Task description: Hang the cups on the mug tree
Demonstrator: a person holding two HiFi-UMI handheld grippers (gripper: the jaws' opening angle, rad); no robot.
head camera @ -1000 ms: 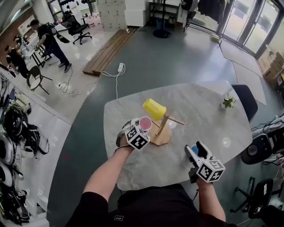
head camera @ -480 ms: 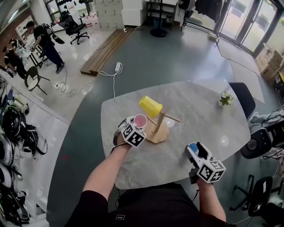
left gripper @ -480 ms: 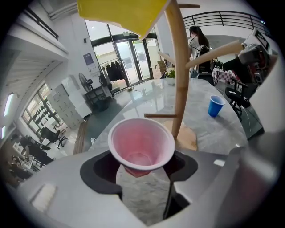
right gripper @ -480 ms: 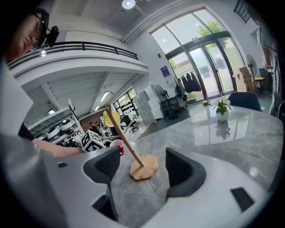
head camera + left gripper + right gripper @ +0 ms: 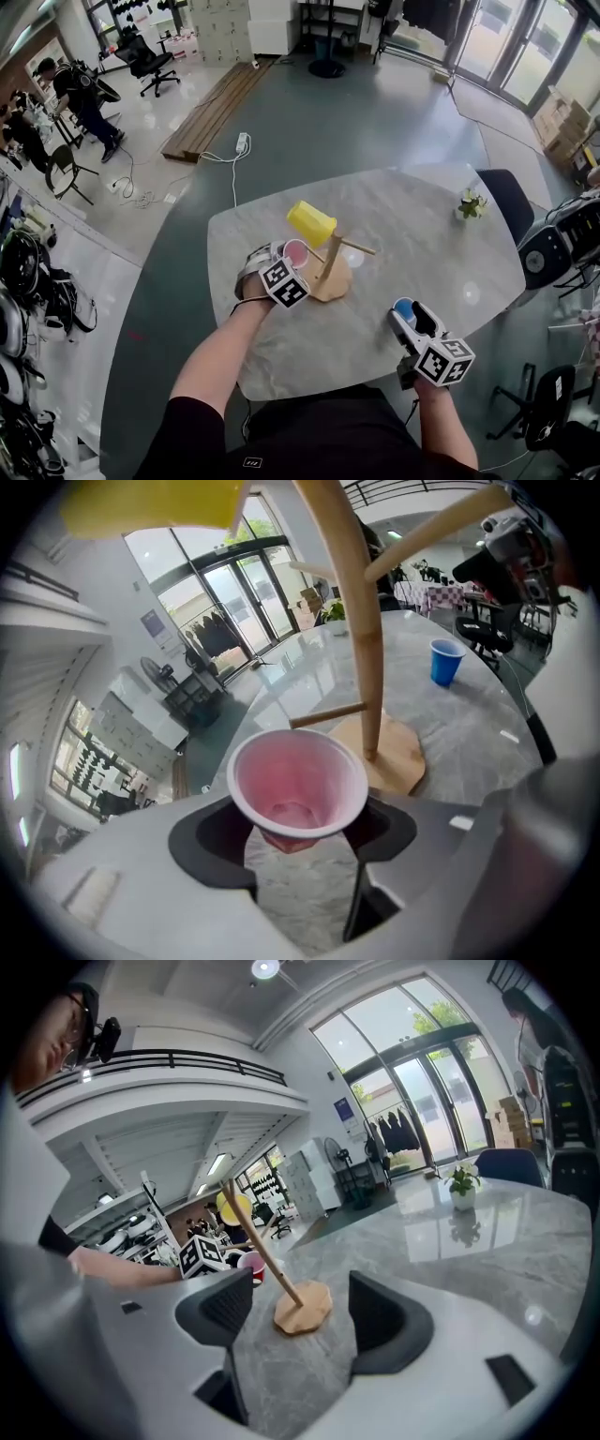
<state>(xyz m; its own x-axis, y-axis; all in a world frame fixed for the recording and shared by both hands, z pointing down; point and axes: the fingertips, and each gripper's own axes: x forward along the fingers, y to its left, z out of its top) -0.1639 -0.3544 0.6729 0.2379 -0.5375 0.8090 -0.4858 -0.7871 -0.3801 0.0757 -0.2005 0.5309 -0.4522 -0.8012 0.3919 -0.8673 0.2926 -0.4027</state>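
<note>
Left gripper [image 5: 295, 844] pinches pink cup [image 5: 298, 785], just beside lower peg of mug tree [image 5: 330, 267]. Yellow cup [image 5: 310, 223] hangs on upper peg. Right gripper [image 5: 295, 1321] spread, empty. Blue cup [image 5: 404, 310] stands on surface [image 5: 441, 253] near right gripper.

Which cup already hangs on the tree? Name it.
The yellow cup, on a mug tree peg; the pink cup is in the left claw, the blue cup on the table.

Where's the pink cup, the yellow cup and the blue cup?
pink cup [image 5: 298, 785]: left gripper view, on its inside.
yellow cup [image 5: 310, 223]: head view, on its side wall.
blue cup [image 5: 446, 663]: left gripper view, on its outer wall.
</note>
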